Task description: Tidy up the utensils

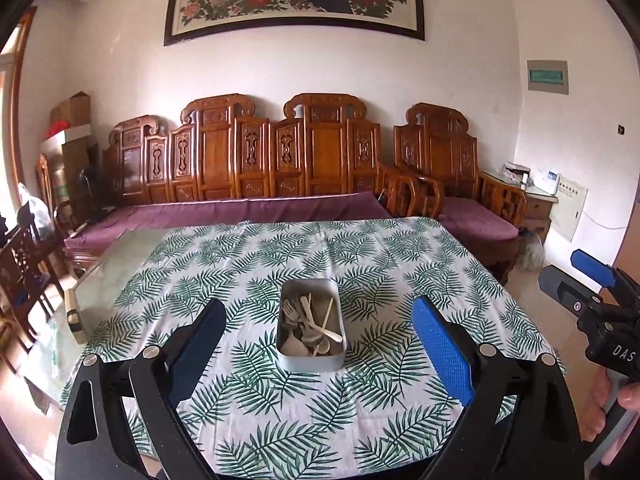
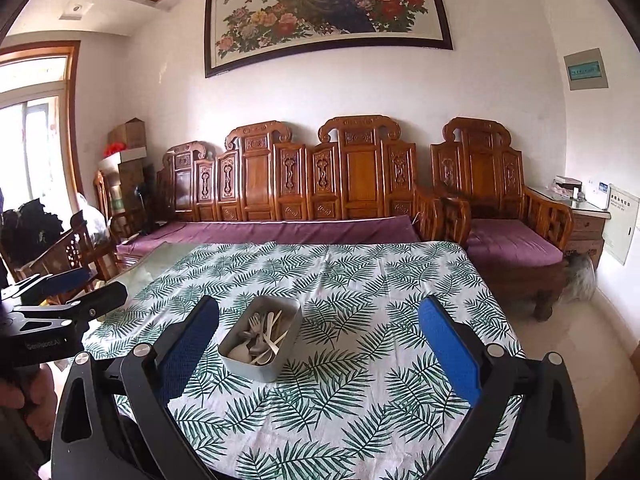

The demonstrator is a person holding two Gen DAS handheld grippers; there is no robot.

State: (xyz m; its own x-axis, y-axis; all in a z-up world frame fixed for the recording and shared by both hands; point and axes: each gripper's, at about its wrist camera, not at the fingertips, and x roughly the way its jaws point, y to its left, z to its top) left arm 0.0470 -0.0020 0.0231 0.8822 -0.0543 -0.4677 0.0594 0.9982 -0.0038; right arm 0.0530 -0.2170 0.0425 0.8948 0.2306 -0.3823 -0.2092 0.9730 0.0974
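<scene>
table (image 1: 360, 248): leaf-print cloth, tin (image 1: 310, 360) of utensils | carved sofa (image 1: 260, 152) behind | left gripper (image 1: 320, 340) wide | right gripper (image 2: 320, 340) wide

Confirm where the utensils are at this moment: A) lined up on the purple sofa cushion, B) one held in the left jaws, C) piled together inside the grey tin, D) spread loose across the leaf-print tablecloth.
C: the forks and spoons lie heaped inside the grey tin, which sits on the leaf-print tablecloth; the left gripper and right gripper both hang open and empty in front of it.
</scene>
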